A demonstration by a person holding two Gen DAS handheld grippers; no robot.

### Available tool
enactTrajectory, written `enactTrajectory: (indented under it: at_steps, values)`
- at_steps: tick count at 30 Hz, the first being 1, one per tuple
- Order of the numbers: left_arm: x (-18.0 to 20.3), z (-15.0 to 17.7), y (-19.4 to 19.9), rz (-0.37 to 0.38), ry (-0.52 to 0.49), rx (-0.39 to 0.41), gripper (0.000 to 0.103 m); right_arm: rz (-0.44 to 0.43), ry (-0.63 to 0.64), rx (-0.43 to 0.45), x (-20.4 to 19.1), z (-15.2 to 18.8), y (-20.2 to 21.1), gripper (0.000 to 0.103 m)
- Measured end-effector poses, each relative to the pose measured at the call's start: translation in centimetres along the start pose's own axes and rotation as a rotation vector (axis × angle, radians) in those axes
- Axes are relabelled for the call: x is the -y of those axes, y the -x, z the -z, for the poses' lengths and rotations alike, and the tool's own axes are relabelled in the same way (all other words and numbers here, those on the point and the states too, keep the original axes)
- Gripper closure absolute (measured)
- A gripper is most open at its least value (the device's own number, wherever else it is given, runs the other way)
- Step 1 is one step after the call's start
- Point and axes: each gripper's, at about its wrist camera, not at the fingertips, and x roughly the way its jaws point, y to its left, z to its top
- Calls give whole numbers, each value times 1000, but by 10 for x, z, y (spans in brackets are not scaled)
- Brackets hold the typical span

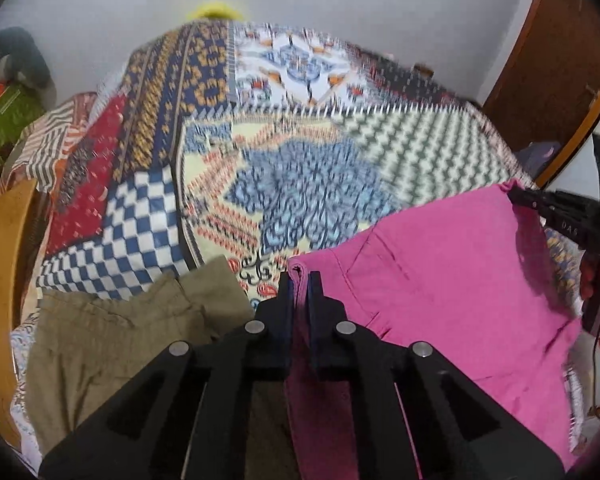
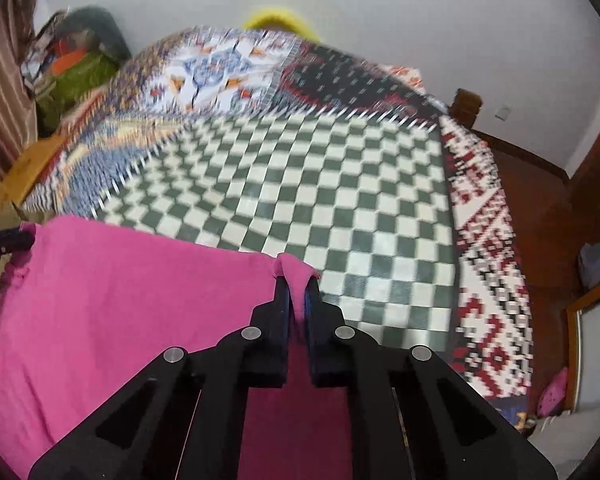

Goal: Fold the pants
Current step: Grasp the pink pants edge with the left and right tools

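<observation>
A pair of pink pants (image 1: 440,272) is held up by one edge above a bed, filling the lower right of the left wrist view and the lower left of the right wrist view. The left tool (image 1: 299,280) is clenched on one corner of the cloth, a strip of pink pinched between its dark blue pads. The right tool (image 2: 296,284) is clenched on the opposite corner, where a small peak of fabric stands up above the pads. Between the two grips the top edge is stretched fairly straight, and the cloth hangs as a smooth matte sheet with a few seams and shallow creases.

The folding is judged to be at an early or middle stage: the garment is lifted and spread, but no finished, compact fold is seen, and it has yet to be laid down and doubled over.

The bed is covered by a patchwork quilt (image 2: 300,184) of checkered and geometric printed panels, blurred by motion. A crumpled khaki garment (image 1: 112,332), coarser and wrinkled, lies on the quilt at the lower left of the left wrist view.
</observation>
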Motion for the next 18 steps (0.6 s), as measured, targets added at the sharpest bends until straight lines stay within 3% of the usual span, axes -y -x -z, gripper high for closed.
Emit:
enactTrajectory:
  at_steps: [9, 18]
  values:
    - [20, -4, 54, -2, -25, 64, 98, -10, -41, 97, -8, -13, 55, 98]
    - [29, 17, 116, 48, -1, 104, 98, -46, -84, 158, -11, 13, 113, 98]
